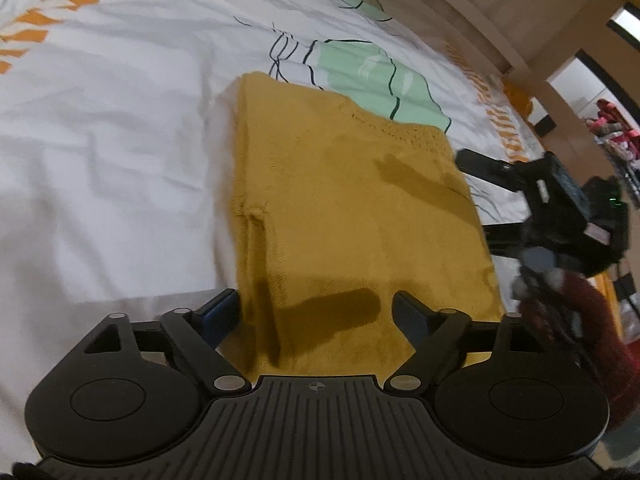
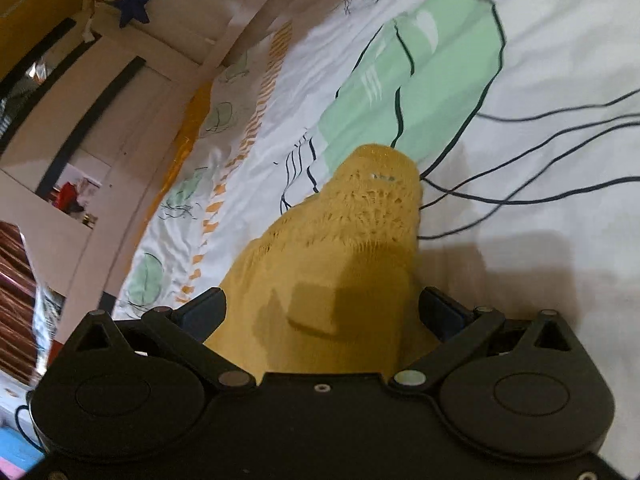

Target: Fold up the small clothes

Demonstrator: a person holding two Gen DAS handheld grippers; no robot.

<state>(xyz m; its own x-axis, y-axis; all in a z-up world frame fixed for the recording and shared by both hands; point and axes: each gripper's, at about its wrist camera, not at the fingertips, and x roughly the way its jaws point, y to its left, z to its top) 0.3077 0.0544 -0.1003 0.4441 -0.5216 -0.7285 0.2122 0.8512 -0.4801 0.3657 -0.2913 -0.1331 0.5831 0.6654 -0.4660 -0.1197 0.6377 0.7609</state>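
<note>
Left wrist view: mustard-yellow knitted garment point(image 1: 344, 216) lies folded into a long rectangle on the white bed cover printed with green jellyfish and orange marks point(image 1: 120, 128). Its left edge is a straight fold, layers stacked along it; its far edge carries an openwork band. Wide bare cover to the left of the garment and beyond its far end. To the right the margin is narrow: the right claw point(image 1: 476, 196) sits just beside the garment's right edge, and past it the pale wooden bed frame point(image 1: 520, 12) closes that side.

Left claw point(image 1: 316, 312): spread wide, released, gripping nothing. The near end of the garment shows between the fingers; whether the tips touch the knit I cannot tell. The fingers throw dark shadows onto the fabric.

Right wrist view: the garment point(image 2: 360, 240) runs away from the camera toward a rounded openwork end, which lies over the bed cover point(image 2: 540, 60) beside a large green jellyfish print point(image 2: 432, 80) with thin dark trailing lines. Open cover to the right and ahead. To the left the cover ends at the bed frame point(image 2: 240, 40), with white room fittings beyond and a dark blue star ornament point(image 2: 134, 2) hanging there.

Right claw point(image 2: 324, 308): also wide open, released, nothing clamped, fingers straddling the garment's width. Frame is motion-blurred; contact unclear.
</note>
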